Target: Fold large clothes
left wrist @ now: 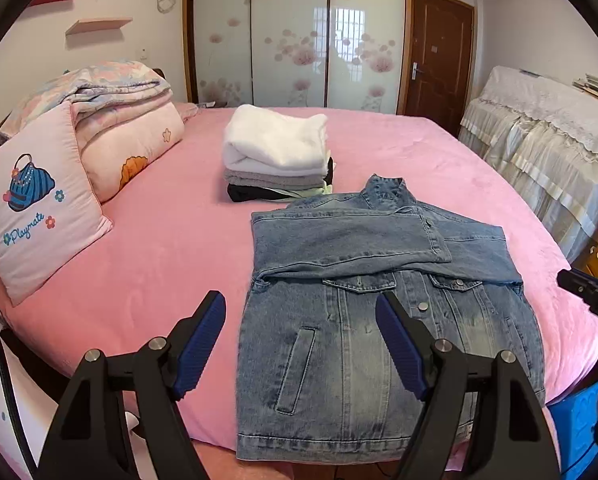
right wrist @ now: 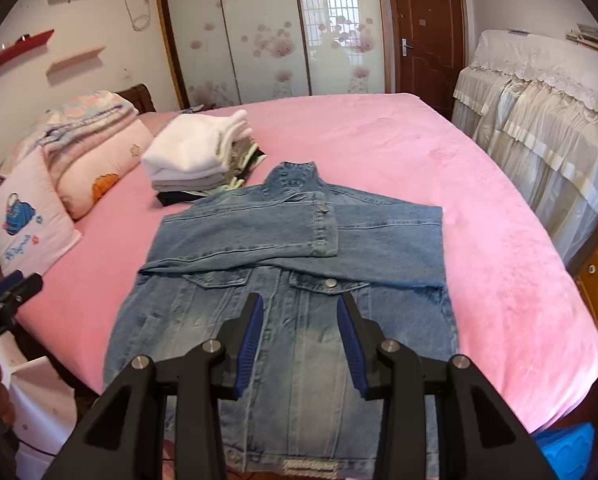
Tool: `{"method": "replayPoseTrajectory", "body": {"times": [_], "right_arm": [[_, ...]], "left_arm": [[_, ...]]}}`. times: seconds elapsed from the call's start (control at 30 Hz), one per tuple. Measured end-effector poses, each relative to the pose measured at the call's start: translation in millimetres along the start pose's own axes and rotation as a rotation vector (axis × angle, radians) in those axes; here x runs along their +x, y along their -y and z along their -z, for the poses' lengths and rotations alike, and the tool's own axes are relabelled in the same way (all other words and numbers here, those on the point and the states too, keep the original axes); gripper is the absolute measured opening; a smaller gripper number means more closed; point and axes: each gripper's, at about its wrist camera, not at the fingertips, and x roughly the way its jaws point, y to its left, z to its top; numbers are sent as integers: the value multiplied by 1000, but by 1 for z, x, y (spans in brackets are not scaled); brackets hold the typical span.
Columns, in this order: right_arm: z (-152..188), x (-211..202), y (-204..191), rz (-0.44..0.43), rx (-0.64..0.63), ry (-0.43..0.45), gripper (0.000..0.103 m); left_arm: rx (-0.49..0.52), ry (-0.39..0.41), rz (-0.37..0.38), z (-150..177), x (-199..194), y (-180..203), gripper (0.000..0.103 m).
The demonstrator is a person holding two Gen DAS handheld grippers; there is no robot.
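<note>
Denim jacket point(left wrist: 379, 300) on bed point(left wrist: 159, 260), sleeves folded

In the right wrist view the fingers point(right wrist: 349, 340) cover the middle of the jacket point(right wrist: 291, 232), and its bottom hem below them is cut off by the picture's edge. In the left wrist view the right finger point(left wrist: 399, 344) hides a part of the jacket front, and beyond the fingers the jacket collar covers the near corner of the pile of clothes point(left wrist: 277, 156). The other gripper point(left wrist: 591, 296) is far to the right of the fingers, cut off by the edge, so its jaws cannot be judged there.
</note>
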Motion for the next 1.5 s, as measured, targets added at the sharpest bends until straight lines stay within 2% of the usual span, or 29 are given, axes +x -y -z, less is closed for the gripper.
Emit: {"method": "replayPoseTrajectory", "body": {"times": [0.1, 0.2, 0.37, 0.5, 0.63, 0.77, 0.87, 1.0, 1.17, 1.23, 1.33, 1.5], "right_arm": [[12, -13, -1, 7, -10, 47, 39], [26, -19, -1, 13, -37, 83, 39], [50, -18, 2, 35, -89, 76, 39], [71, -15, 15, 34, -87, 21, 39], [94, -7, 39, 45, -38, -54, 39], [116, 1, 65, 51, 13, -117, 46], [126, 7, 81, 55, 42, -158, 47], [140, 18, 106, 48, 102, -214, 47], [158, 35, 141, 81, 176, -276, 47], [167, 42, 156, 88, 214, -307, 47], [183, 53, 175, 52, 294, -344, 47], [195, 65, 183, -7, 332, -371, 46]], "left_arm": [[2, 6, -27, 17, 3, -8, 76], [-15, -10, -14, 33, 12, -19, 76], [8, -29, 23, 59, 30, -33, 76], [40, -104, 48, 82, 50, -43, 76], [11, -183, 93, 104, 69, -57, 76], [28, -283, 126, 127, 93, -64, 76], [56, -324, 147, 138, 105, -61, 76], [76, -358, 190, 147, 116, -56, 76], [107, -422, 234, 158, 140, -45, 60], [100, -431, 235, 160, 147, -43, 59], [77, -437, 259, 161, 154, -46, 59], [72, -447, 288, 163, 162, -48, 59]]}}
